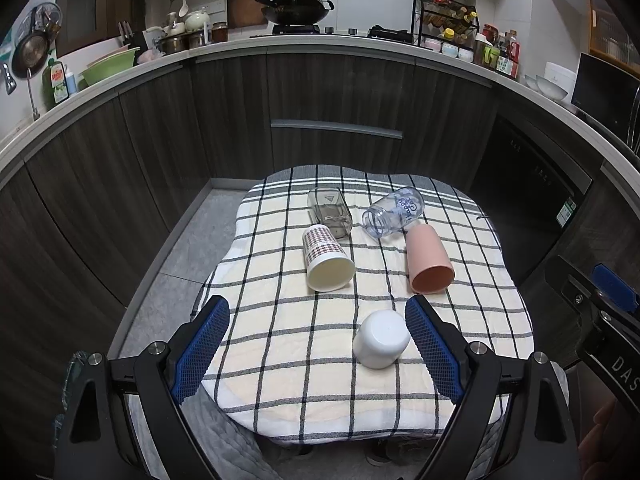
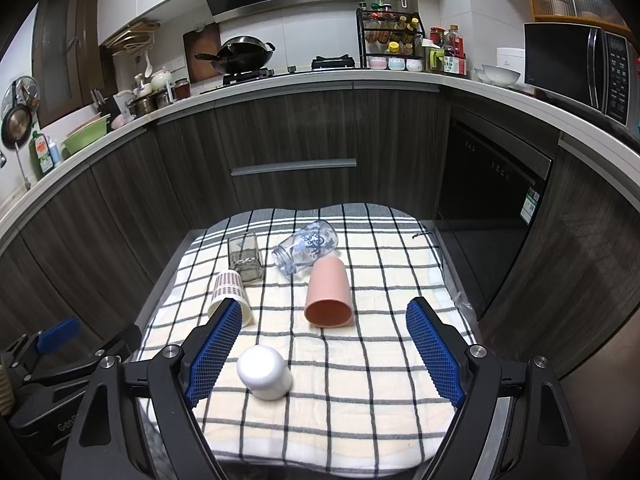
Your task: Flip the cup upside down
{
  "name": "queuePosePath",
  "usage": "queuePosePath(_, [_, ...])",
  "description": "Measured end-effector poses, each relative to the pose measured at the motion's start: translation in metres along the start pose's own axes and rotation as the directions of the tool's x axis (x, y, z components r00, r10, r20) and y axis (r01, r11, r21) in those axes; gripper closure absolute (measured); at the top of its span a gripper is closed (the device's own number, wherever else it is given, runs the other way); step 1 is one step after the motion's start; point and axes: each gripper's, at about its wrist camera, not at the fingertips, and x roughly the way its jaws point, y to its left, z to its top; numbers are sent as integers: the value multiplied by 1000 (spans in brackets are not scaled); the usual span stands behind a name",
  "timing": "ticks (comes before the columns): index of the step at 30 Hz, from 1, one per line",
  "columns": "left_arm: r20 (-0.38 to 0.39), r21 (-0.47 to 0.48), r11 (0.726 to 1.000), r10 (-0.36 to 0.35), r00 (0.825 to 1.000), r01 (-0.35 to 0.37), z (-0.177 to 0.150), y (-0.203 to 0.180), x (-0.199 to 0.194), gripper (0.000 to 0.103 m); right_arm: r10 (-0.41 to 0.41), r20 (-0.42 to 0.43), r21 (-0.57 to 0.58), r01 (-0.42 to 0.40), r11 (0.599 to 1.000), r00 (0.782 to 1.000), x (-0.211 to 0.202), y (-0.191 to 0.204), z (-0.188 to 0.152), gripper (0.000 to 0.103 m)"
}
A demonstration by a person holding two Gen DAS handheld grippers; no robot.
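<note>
1. Looking at the left side first: the left gripper [image 1: 318, 344] hangs over the near edge of the checked cloth [image 1: 280, 380] with its jaws spread wide and nothing between them. The cloth's left edge drops off to grey floor just beside it, so not much room to swing out that way.

2. The white cup [image 1: 381, 339] sits nearest, already bottom-up from what I can tell. It's just inside the left gripper's right finger, so I'd steer around it.

3. Further back, the plaid cup [image 1: 326, 258] lies on its side, mouth facing us. That looks like the easy pick: come in across the body, close on the middle, lift clear, then rotate mouth-down before setting it on the cloth.

4. Behind it, touching or nearly so, is a grey glass [image 1: 330, 212], then a clear jar [image 1: 394, 212], both tipped over. Lift straight up so you don't knock them.

5. The pink cup [image 2: 329, 292] lies on its side too, right in front of the right gripper [image 2: 324, 350], which is also wide apart and empty. Open cloth to its right gives the best room.
</note>
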Motion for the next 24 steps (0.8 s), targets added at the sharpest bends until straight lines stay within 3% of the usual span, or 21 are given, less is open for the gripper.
queuePosePath(24, [-5,7,1000,13,1000,-13,-2,-3,2,13,2,2,2,-2,1000,1000,0,0,0,19])
